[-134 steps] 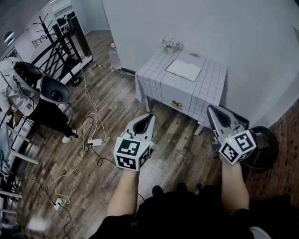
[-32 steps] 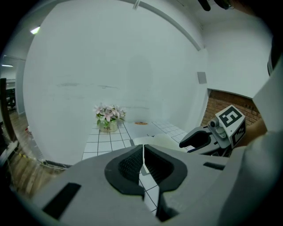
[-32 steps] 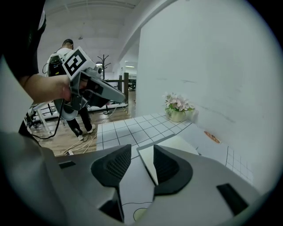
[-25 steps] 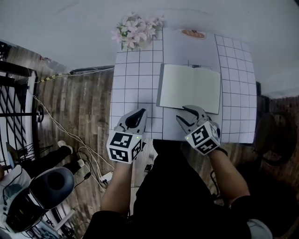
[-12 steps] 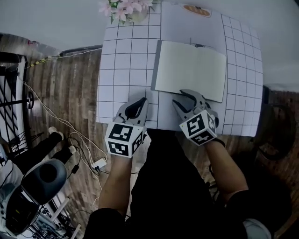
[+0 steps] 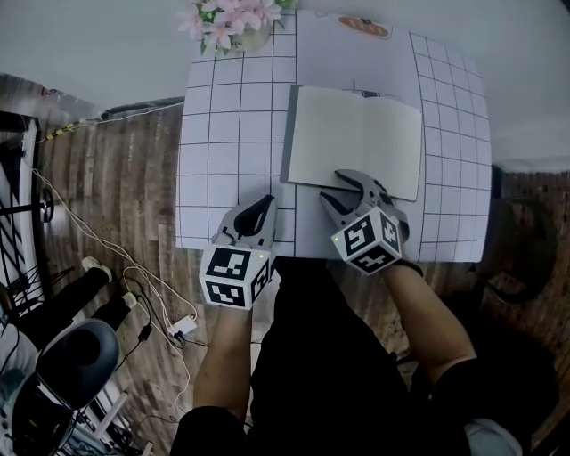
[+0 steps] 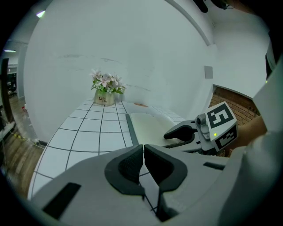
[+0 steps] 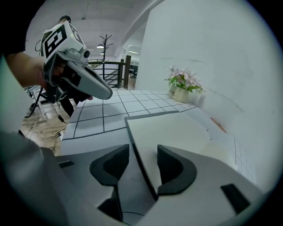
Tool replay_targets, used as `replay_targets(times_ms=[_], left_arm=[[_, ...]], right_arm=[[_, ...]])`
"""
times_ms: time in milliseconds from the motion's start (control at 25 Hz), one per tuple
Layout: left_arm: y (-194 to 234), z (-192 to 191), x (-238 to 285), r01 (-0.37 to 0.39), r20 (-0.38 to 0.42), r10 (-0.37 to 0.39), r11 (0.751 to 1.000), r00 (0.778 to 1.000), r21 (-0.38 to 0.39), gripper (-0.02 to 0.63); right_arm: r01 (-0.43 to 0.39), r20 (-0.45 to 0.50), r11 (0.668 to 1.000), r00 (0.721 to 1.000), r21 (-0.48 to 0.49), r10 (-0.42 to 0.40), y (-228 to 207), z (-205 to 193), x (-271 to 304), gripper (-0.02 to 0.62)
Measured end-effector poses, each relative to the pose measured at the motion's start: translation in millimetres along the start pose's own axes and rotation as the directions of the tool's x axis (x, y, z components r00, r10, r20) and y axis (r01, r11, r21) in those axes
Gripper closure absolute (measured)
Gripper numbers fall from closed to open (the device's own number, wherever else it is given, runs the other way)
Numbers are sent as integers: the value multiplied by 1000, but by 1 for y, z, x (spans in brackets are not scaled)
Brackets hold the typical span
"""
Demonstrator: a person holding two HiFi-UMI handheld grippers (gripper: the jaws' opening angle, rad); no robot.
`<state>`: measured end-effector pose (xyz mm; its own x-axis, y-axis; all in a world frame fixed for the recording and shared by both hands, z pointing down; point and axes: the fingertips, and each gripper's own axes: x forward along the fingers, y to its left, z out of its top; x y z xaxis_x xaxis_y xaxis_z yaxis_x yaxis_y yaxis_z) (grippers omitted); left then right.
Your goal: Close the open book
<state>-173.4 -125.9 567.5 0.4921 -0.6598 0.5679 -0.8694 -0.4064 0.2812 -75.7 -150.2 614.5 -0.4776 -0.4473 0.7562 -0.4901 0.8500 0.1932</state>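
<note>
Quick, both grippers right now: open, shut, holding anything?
Left gripper: shut, holding nothing.
Right gripper: open, its jaws have just been opening; the near edge of the open book lies between them, not gripped.

A table under a white grid cloth carries an open book near its middle and flowers at 11 o'clock.

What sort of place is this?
Likely a studio or lab dressed like a home: a cloth-covered table with flowers and an open book, and cables strewn over the wood floor.
</note>
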Motion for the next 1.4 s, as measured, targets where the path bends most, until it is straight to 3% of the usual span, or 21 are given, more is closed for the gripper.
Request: replay_targets(times_ms=[240,400,520,680,1000,1200,1280,1400], left_arm=[[2,-1,-3,-8,12,8,1000,1000,-13,589],[4,6,-6,-8,18,9,1000,1000,-10,589],[4,12,-10,-4,22,4,1000,1000,-1,589],[8,15,-12,-10,31,10,1000,999,0,589],[12,7,-7,-2,16,2,1000,1000,-3,589],[14,9,-4,6,10,-6,1000,1000,-2,589],[13,11,-2,7,10,-7,1000,1000,0,589],[9,14,0,15,4,-15,1000,1000,7,589]], right_arm=[[-25,-41,1000,999,13,25,-4,1,2,411],[26,-71,999,997,-31,-28,-14,2,-8,411],[46,-96,999,994,-12,-47,-24,-3,-15,399],[13,-124,997,992,-79,-22,-19,-4,-9,393],[-29,-85,998,996,-52,24,-14,-5,1,381],[-128,6,992,992,-2,128,-13,0,-6,489],[-131,16,991,991,-37,132,-10,3,-9,559],[-104,7,991,994,-89,105,-9,4,-12,584]])
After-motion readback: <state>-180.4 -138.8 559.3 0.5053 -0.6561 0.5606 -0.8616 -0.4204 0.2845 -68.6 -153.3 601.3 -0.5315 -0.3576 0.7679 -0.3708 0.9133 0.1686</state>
